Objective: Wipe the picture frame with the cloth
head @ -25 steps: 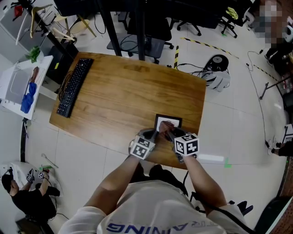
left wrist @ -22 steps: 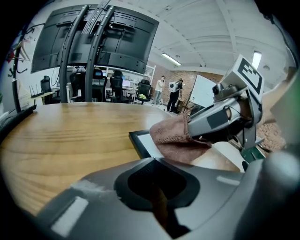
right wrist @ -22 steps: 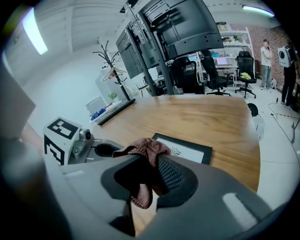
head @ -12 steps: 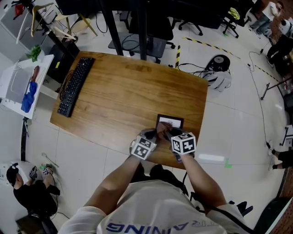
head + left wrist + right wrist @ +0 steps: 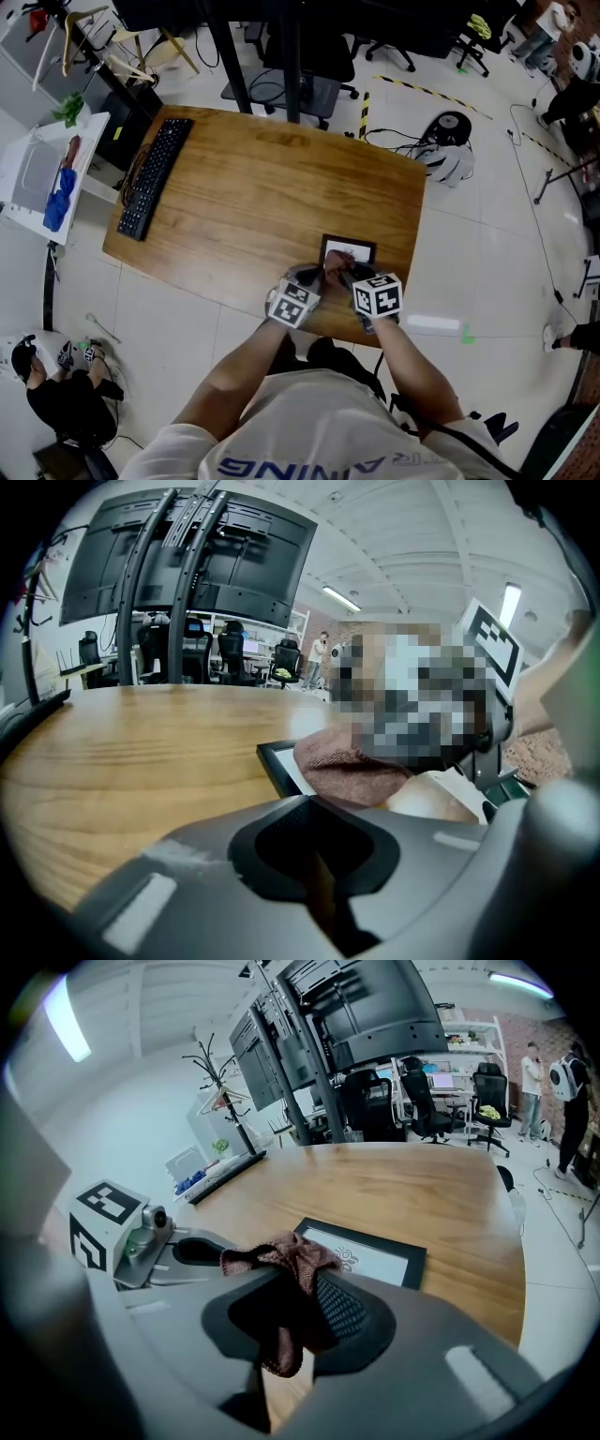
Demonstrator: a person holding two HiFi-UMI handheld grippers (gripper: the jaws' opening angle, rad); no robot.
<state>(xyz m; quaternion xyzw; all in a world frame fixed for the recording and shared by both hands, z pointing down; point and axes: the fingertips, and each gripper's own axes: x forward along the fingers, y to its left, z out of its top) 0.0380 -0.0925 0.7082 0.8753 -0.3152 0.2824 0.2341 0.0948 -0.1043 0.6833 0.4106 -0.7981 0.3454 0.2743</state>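
Note:
A black picture frame (image 5: 350, 250) with a white print lies flat near the wooden table's (image 5: 253, 187) front edge. My right gripper (image 5: 345, 273) is shut on a reddish-brown cloth (image 5: 335, 263), which rests on the frame's near left part. In the right gripper view the cloth (image 5: 281, 1252) bunches out of the jaws of that gripper (image 5: 291, 1290), with the frame (image 5: 380, 1258) just beyond. My left gripper (image 5: 305, 276) sits beside the frame's left edge, its jaws together with nothing between them. The left gripper view shows the frame's corner (image 5: 274, 759) and the cloth (image 5: 339, 763) ahead of that gripper (image 5: 315, 808).
A black keyboard (image 5: 153, 176) lies along the table's far left edge. Monitor stands (image 5: 178, 574) and an office chair (image 5: 300, 89) are beyond the table's far side. A white side table (image 5: 47, 178) stands to the left, and a person (image 5: 56, 398) crouches on the floor at lower left.
The right gripper with the cloth has shifted slightly over the frame's near edge. The left gripper has hardly moved.

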